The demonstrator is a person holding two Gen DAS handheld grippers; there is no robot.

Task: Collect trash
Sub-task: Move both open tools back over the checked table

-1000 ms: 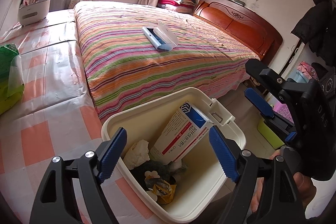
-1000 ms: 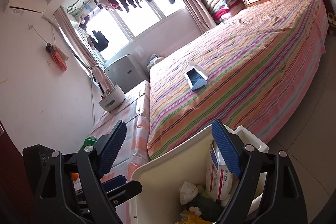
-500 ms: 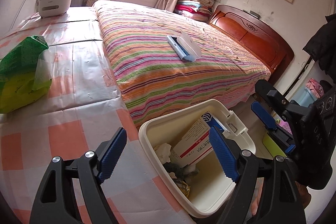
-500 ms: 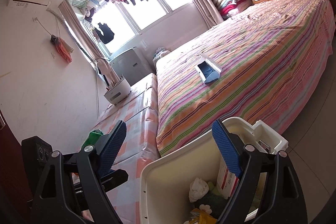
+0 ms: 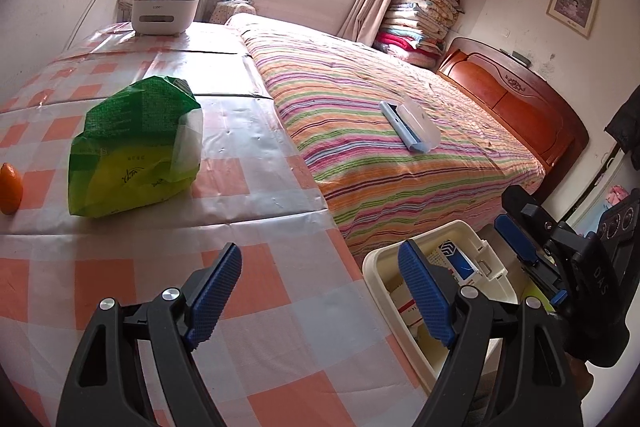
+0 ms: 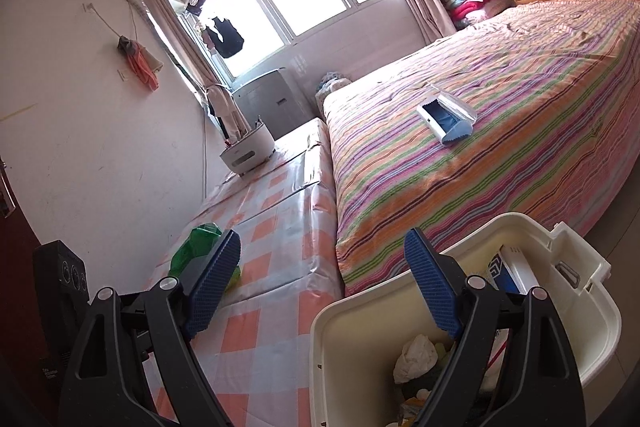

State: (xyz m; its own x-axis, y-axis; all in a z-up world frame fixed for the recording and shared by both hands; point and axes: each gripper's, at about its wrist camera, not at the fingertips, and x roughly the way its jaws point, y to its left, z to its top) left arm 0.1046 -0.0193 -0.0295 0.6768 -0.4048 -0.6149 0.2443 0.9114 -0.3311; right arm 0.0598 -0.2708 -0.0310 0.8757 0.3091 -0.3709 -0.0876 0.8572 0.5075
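A cream plastic waste bin (image 6: 472, 311) stands on the floor at the corner of the desk (image 5: 132, 291), which is covered with an orange-and-white checked plastic cloth. Trash has already been dropped in: a red, white and blue cardboard box (image 5: 460, 265) and a crumpled white tissue (image 6: 416, 351) can be seen, with what seems to be smaller scraps beneath. A crumpled green plastic bag (image 5: 136, 151) is left on the desk, with a small orange fruit (image 5: 10, 189) beside it; the bag is judged the likely next pickup. Both the left gripper (image 5: 320, 301) and the right gripper (image 6: 322, 291) are held with fingers wide apart and nothing between them.
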